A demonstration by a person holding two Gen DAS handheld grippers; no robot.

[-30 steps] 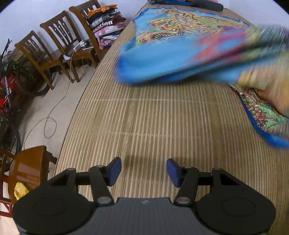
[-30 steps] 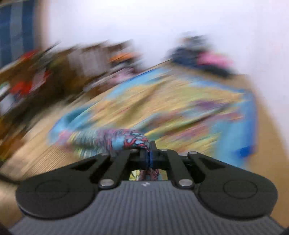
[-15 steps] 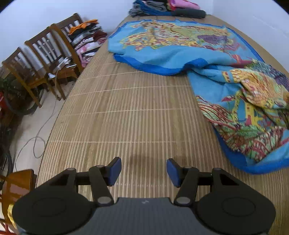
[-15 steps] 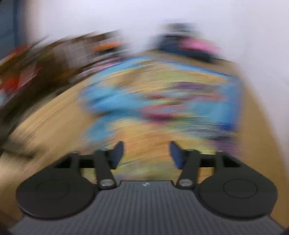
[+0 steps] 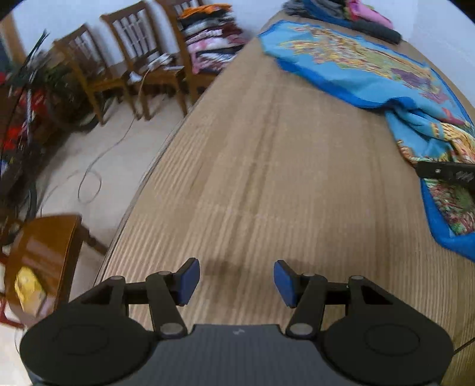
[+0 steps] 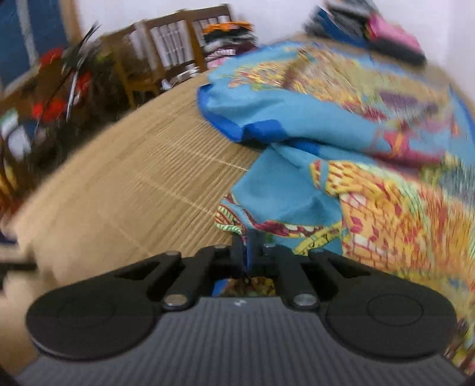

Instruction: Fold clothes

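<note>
the left gripper is hanging over a bare stretch of the slatted bamboo mat that covers the worktop, jaws spread wide with nothing between the blue pads. the cloth is well off to its right.

the right gripper has its jaws pressed together, and they're pinching an edge of the big blue printed cloth, the one with the yellow, red and green pattern. you can see a bit of fabric bunched right at the closed tips. from the left side view you can just catch the right gripper's dark body poking in over the rumpled near end of that cloth.

the cloth lies along the right side of the mat, the far part spread fairly flat, the near part heaped and creased. past it at the far end sits a pile of clothes. off the left edge there are wooden chairs, one stacked with folded clothes, and a cable looping on the floor.
</note>
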